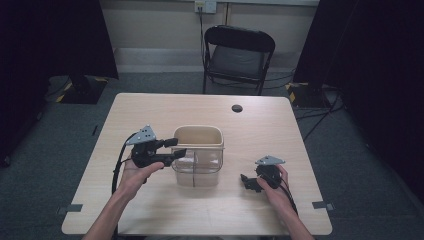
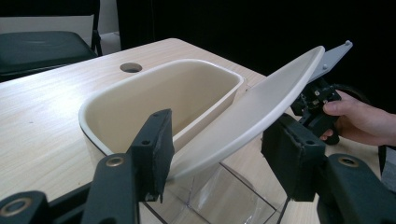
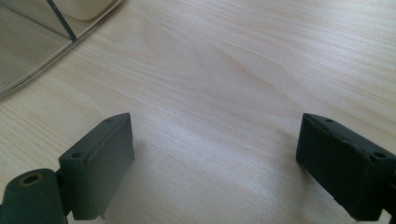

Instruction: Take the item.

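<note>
A clear plastic tub (image 1: pixel 197 172) stands mid-table with a beige inner basin (image 1: pixel 197 136) seated in its top. In the left gripper view the basin (image 2: pixel 187 93) is empty and a beige lid (image 2: pixel 252 112) slants up over its right rim. My left gripper (image 1: pixel 176 148) is at the tub's front-left corner, and in its own view the left gripper (image 2: pixel 217 149) has its jaws partly closed on the lid's low end. My right gripper (image 1: pixel 246 182) rests on the table right of the tub. In its own view the right gripper (image 3: pixel 215 158) is open over bare wood.
The table (image 1: pixel 150 110) has a round cable hole (image 1: pixel 237 108) near its far edge. A black folding chair (image 1: pixel 239 55) stands behind the table. Bare wood lies left of, right of and in front of the tub. Tape marks sit at the near corners.
</note>
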Demonstrator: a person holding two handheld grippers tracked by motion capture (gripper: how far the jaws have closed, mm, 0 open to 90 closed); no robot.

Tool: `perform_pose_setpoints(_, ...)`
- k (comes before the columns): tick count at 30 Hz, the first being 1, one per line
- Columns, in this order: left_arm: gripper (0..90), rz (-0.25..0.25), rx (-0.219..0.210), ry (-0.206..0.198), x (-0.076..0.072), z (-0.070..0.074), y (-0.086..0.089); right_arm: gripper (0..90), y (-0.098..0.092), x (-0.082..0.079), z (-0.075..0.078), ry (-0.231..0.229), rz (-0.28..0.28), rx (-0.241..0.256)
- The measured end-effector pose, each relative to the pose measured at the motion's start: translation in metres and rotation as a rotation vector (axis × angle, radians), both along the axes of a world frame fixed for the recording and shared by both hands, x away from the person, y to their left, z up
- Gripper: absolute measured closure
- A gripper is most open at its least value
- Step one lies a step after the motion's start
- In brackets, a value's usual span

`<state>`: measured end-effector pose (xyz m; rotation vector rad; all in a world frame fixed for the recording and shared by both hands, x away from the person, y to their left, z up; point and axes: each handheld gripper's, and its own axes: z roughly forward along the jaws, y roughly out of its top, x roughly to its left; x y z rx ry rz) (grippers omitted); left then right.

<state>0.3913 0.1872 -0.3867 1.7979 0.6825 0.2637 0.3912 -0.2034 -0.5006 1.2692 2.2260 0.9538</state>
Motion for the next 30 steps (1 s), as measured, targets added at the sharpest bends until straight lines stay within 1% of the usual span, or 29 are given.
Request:
perform_pose_setpoints(26,43.5,-0.002,-0.006,0.004,0.0009,-0.0001,0.0001,10.6,0.0000,0.0000,0.0000,0.000,0.000,0.000)
perform_pose_setpoints(30,43.5,-0.004,-0.015,0.006,0.0011,-0.0004,0.0000,10.6,0.0000,0.0000,0.0000,0.000,0.000,0.000)
